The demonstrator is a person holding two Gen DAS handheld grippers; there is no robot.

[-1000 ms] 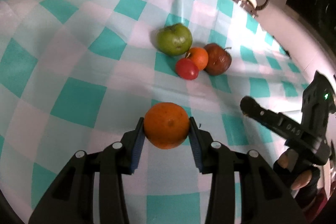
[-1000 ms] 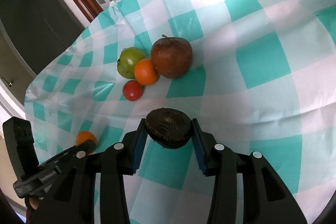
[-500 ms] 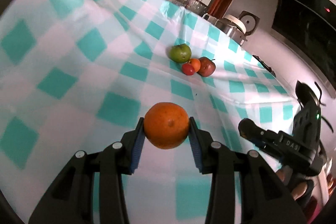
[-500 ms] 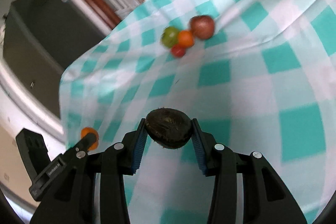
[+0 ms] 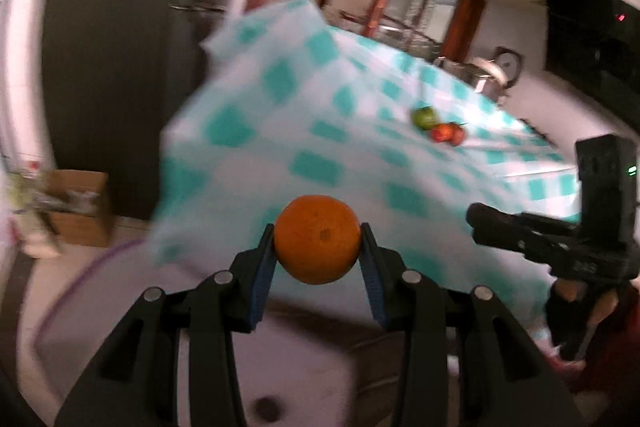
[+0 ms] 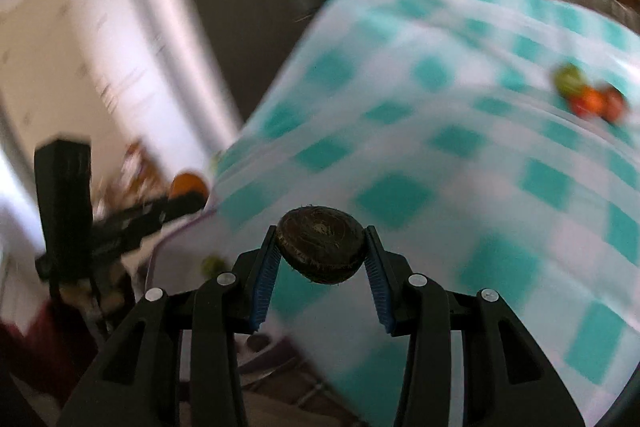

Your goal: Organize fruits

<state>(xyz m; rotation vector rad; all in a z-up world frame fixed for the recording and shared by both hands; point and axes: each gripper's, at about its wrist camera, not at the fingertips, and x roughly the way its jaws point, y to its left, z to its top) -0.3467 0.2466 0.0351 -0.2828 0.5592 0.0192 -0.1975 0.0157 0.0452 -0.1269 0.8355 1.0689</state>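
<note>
My left gripper (image 5: 318,249) is shut on an orange (image 5: 317,239) and holds it in the air off the near edge of the checked table (image 5: 320,147). My right gripper (image 6: 320,251) is shut on a dark brown round fruit (image 6: 320,251), also held off the table's edge. A green apple (image 5: 424,116) and a few red and orange fruits (image 5: 448,134) sit together far back on the cloth; they show blurred in the right wrist view (image 6: 588,99). Each gripper shows in the other's view, the right (image 5: 520,231) and the left (image 6: 132,219).
A dark fridge (image 5: 120,67) stands left of the table. A cardboard box (image 5: 76,203) sits on the floor by it. A white surface with a purple rim (image 5: 100,267) lies below the grippers. A kettle (image 5: 492,67) and a dark oven (image 5: 592,39) are at the back right.
Both grippers have pulled far back from the table with their fruits still held. The fruit cluster now looks small and distant, and the floor and fridge have come into view.
</note>
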